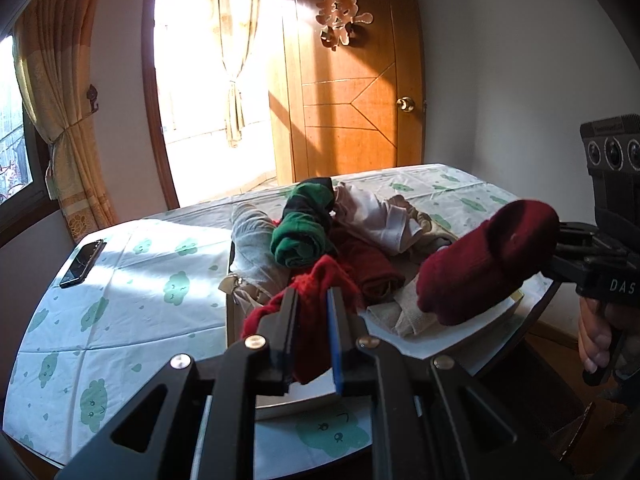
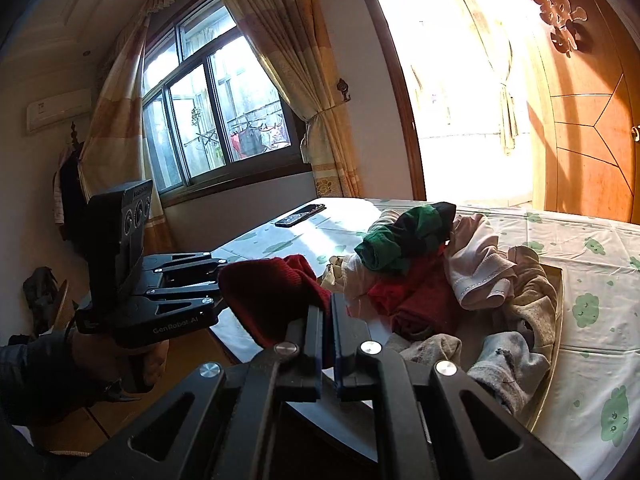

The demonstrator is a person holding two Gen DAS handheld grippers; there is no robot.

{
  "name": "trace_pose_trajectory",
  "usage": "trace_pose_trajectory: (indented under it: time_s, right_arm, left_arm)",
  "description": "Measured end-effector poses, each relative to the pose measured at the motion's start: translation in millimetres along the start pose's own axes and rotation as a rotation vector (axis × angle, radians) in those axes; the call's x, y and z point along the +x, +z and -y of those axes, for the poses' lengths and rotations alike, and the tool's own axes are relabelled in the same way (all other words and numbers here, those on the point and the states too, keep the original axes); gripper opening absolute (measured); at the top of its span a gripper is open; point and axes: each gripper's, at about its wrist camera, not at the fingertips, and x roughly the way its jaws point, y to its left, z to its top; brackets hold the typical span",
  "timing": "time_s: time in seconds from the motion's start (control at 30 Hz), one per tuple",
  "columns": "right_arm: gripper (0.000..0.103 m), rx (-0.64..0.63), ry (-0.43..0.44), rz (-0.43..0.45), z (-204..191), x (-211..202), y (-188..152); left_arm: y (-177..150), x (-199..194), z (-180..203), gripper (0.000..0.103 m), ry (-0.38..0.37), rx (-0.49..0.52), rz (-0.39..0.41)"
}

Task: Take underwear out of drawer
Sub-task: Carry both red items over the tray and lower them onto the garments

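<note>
A dark red garment (image 2: 268,292) hangs in the air between my two grippers, over the table's near edge. In the right wrist view it runs from my left gripper (image 2: 220,280) across to my right gripper (image 2: 328,308), and both are shut on it. The left wrist view shows my left gripper (image 1: 314,300) pinching a red fold, while my right gripper (image 1: 556,248) holds the bunched maroon bulk (image 1: 488,260). Behind them the drawer (image 2: 556,320) lies on the table, heaped with clothes: a green roll (image 1: 300,236), a pale pink piece (image 1: 372,216), another red piece (image 1: 376,268) and grey pieces (image 2: 508,364).
The table (image 1: 120,320) wears a white cloth with green cloud prints. A phone (image 1: 82,262) lies near its far left corner. A wooden door (image 1: 348,100) and a bright doorway stand behind, a curtained window to the left. A person's hand (image 2: 152,360) grips the left handle.
</note>
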Motion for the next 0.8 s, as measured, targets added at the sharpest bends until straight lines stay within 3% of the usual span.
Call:
trace_pose_trajectory:
  time_s: [0.8]
  right_arm:
    - [0.005,0.070,-0.120,-0.079,33.8,82.7,6.8]
  left_arm:
    - [-2.7,57.7,-24.8,0.011,0.011,-0.059,-0.111]
